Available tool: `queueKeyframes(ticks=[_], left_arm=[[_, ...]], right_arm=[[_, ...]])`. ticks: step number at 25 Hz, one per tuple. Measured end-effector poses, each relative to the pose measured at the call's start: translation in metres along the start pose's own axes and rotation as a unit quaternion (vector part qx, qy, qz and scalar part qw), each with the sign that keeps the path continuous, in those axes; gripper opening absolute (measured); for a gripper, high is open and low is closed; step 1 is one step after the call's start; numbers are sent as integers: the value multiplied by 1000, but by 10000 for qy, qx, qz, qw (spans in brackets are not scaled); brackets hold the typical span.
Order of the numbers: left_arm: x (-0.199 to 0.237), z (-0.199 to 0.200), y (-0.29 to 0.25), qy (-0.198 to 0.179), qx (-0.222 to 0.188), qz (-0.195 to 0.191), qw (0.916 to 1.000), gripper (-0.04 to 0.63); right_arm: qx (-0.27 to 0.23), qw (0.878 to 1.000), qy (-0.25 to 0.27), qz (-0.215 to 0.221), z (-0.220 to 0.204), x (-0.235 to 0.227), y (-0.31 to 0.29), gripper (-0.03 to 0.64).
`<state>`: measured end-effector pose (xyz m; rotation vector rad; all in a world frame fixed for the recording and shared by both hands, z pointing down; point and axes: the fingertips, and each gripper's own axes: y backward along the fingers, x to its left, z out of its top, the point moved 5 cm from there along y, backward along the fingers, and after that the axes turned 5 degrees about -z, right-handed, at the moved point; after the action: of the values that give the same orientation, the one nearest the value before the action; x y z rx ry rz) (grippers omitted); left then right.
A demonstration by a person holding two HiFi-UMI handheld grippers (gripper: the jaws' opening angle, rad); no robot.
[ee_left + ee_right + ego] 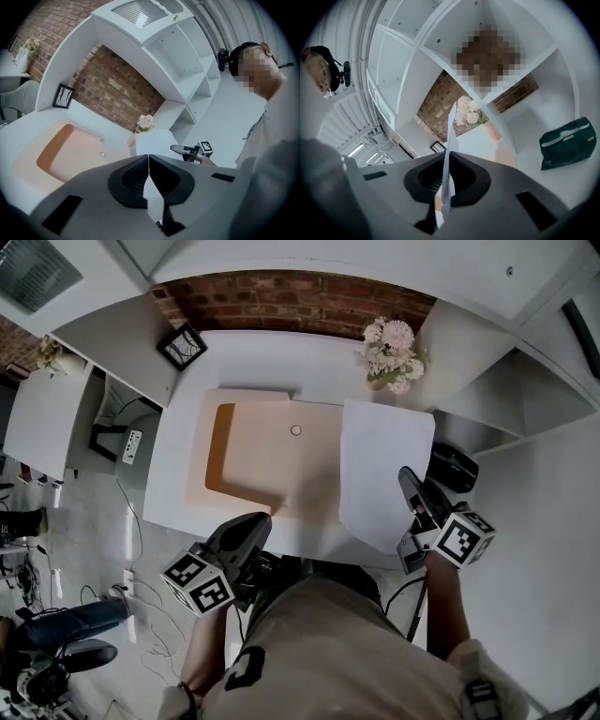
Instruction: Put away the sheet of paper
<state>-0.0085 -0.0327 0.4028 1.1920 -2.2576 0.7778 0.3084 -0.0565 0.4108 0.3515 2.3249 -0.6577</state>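
Sheet of paper (384,472) pinched in right gripper (446,176); left gripper (149,168) closed.

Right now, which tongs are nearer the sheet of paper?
Right. The right tongs are shut on the sheet of paper at its right edge. The left tongs, shut and empty, sit apart to its left, at the tan folder's near edge.

Brick wall (281,301), wht desk (262,362), prob. shelves (187,70)

My left gripper (249,524) hangs shut at the front edge of the desk (258,362); my right gripper (409,478) clamps the sheet of paper (384,460).
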Motion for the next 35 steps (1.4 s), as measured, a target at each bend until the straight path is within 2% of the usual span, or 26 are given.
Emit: queueKeyframes(ticks=[9,12,20,29,32,35], left_arm=[[2,-1,-4,140,-134,158,9997,20],[-1,1,-7,162,-180,143,9996,19],[-7,5,-14,142,-207,182,9995,20],[-11,1,-17,160,-133,230,9995,20],[-13,1,-18,149,-131,236,9995,20],[-12,-1,-18,166,-92,267,9995,20]], right_arm=[[428,9980,-102,-458,-15,-45,-28,28],[507,9958,-135,-751,-21,-66,-36,28],[615,9887,-738,-1147,-48,-110,-54,28],[498,9848,-860,-1423,-54,-123,-65,28],[492,9857,-763,-1419,-52,-119,-65,28],[568,9856,-355,-1550,-50,-117,-66,28]])
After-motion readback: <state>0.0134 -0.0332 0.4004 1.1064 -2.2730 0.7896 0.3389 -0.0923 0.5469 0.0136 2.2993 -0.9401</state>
